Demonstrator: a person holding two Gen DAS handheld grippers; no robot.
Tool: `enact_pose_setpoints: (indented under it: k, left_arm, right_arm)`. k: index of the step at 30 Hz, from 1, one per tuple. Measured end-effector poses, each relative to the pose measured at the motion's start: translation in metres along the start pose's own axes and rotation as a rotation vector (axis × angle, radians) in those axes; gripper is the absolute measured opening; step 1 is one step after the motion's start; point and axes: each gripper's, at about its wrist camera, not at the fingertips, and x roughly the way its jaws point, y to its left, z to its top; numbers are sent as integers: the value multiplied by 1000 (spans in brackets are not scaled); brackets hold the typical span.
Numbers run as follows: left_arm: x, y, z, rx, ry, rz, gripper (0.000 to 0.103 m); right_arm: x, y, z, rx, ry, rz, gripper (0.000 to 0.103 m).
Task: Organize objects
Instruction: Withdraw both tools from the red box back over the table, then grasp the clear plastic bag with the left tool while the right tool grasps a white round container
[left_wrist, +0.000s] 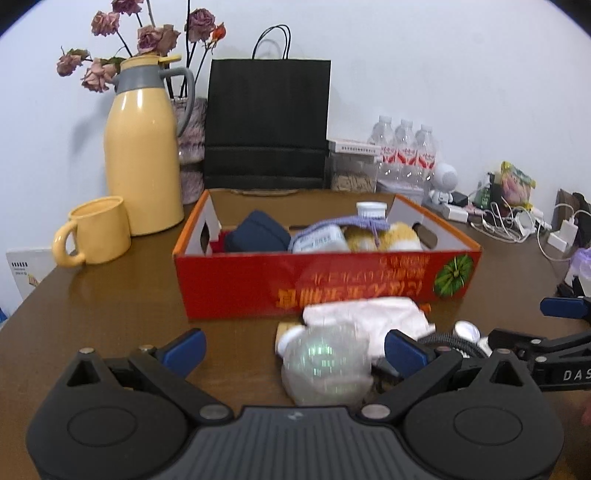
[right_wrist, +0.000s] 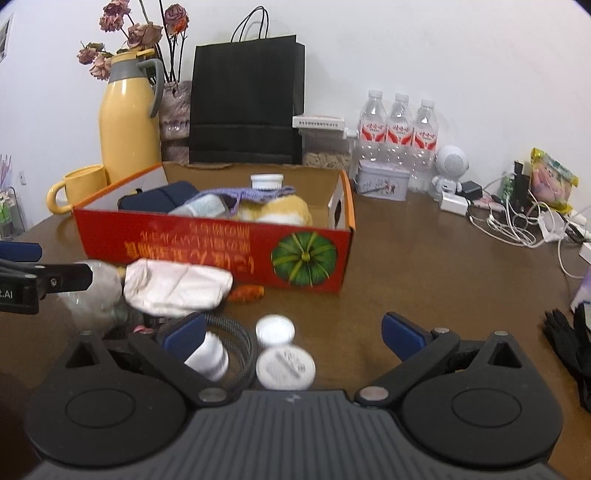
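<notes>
Left gripper (left_wrist: 293, 347): jaws spread wide, holding nothing. A clear rounded plastic item (left_wrist: 327, 369), blurred, lies between the fingers; contact cannot be confirmed. A white cloth bundle (left_wrist: 369, 317) rests just beyond it, against the front wall of the red cardboard box (left_wrist: 314, 280).

Right gripper (right_wrist: 293, 332): jaws spread wide, empty. Two white round lids (right_wrist: 284, 365) lie on the tabletop (right_wrist: 443, 266) between the fingers. A white bottle (right_wrist: 208, 356) inside a coiled black cable (right_wrist: 240, 336) lies just beside the left finger; whether they touch cannot be told.

Box contents: a navy pouch (left_wrist: 258, 232), purple knit item (left_wrist: 343, 223), yellow-and-white plush (left_wrist: 384, 236) and white-capped bottle (left_wrist: 371, 210). A small orange item (right_wrist: 247, 293) lies at the box's foot.
</notes>
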Motion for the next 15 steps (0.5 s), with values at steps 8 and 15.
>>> enact_pose_setpoints:
  k: [8,15]
  left_arm:
    - [-6,-6,-11,-4,1,-4,103]
    - [-1,-14,-16,15,20,15,103]
  right_arm:
    - [-10,-13,-20,26,37,-21,103]
    - [-6,-23,-33,22,78,-54,103]
